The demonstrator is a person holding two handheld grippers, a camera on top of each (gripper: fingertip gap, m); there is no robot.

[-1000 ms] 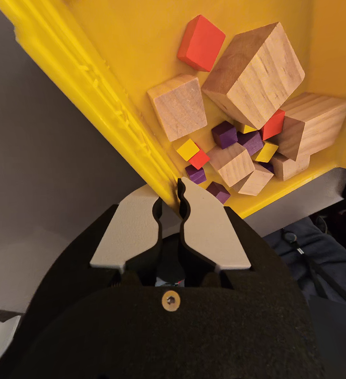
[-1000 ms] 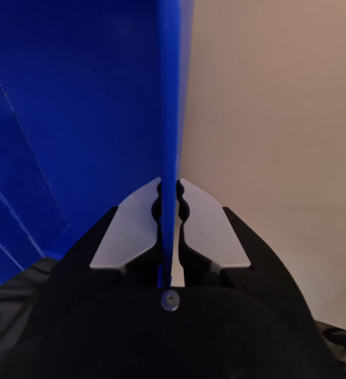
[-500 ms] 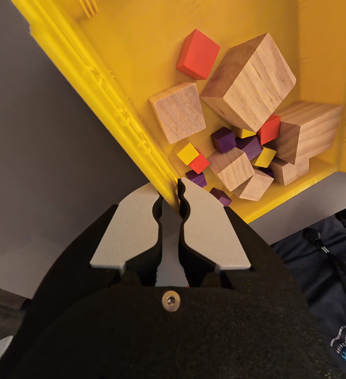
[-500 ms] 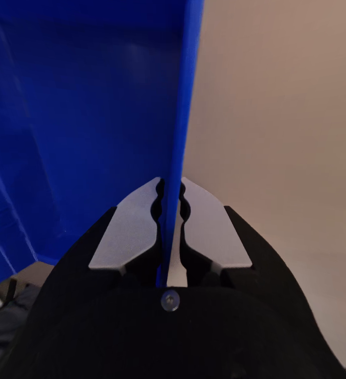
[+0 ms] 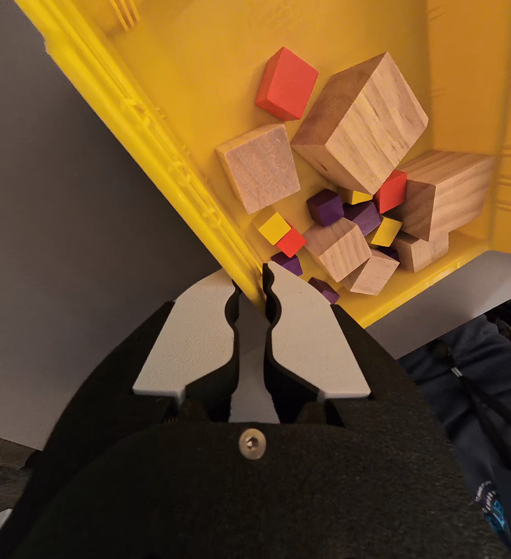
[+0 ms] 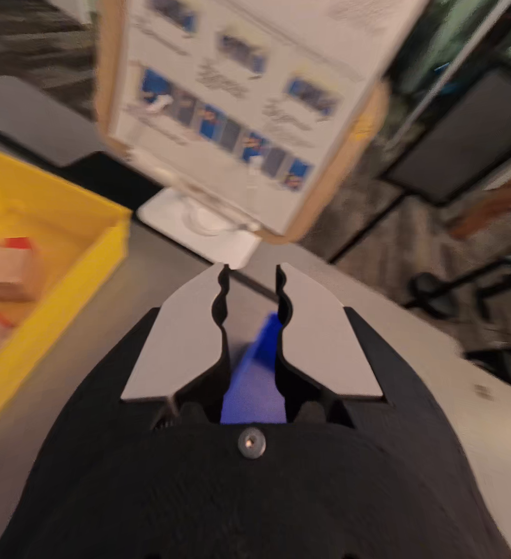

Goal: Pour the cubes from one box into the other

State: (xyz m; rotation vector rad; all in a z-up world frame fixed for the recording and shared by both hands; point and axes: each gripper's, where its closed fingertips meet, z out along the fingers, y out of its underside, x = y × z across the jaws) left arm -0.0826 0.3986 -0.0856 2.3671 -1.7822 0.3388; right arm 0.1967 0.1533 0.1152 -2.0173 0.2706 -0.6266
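Note:
My left gripper point(image 5: 249, 275) is shut on the rim of the yellow box point(image 5: 163, 145), near its corner. The box holds several cubes: a large wooden cube point(image 5: 360, 124), a red cube point(image 5: 286, 83), a flat wooden cube point(image 5: 260, 168) and small purple point(image 5: 325, 207), yellow point(image 5: 273, 227) and red ones piled in the corner. My right gripper point(image 6: 250, 267) is open and empty. The blue box point(image 6: 254, 378) shows low between its fingers, apart from them. The right wrist view is blurred; the yellow box point(image 6: 51, 242) lies at its left.
A grey table point(image 6: 308, 272) bears both boxes. A printed sheet on a stand point(image 6: 233, 106) with a white base point(image 6: 199, 230) stands just ahead of my right gripper. Dark furniture point(image 6: 460, 136) is at the right. A person's dark clothing point(image 5: 475, 393) is beyond the table edge.
My right gripper has let go of the blue box's wall, opened and swung away, so the table and stand now show. My left gripper keeps its hold; the yellow box shifted slightly.

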